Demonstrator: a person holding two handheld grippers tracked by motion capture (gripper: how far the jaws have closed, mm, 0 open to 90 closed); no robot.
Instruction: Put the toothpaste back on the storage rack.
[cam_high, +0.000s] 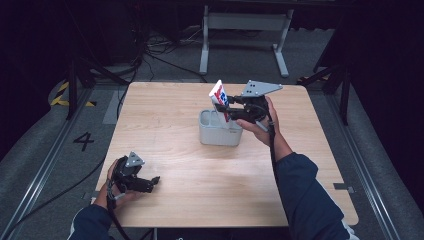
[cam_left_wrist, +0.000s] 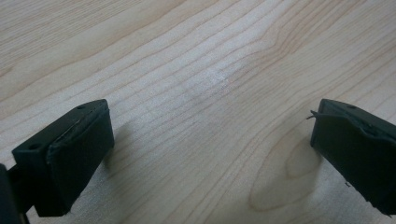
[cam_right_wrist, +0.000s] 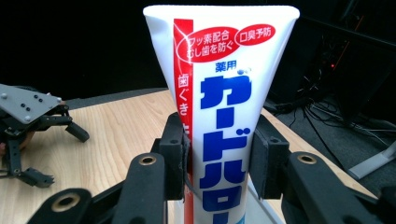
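High view: right gripper (cam_high: 226, 111) pinching a white toothpaste tube (cam_high: 220, 100), held over the grey cup (cam_high: 219, 134) in the middle of the wooden table (cam_high: 175, 165). Tube tilted, flat end up, lower end down inside the cup. Probably being put in so it can stand up there. Left gripper (cam_high: 152, 183) lying low near the front edge of the table, well apart from the cup, most likely just waiting.

Left gripper view: jaws spread wide, nothing between, just bare table (cam_left_wrist: 196, 93) below.

Right gripper view: black pads pressed on both sides of the tube (cam_right_wrist: 224, 121), blue and red writing facing the camera. Gripped at the middle, likely to keep it from slipping. Left gripper (cam_right_wrist: 60, 149) resting far off on the table.
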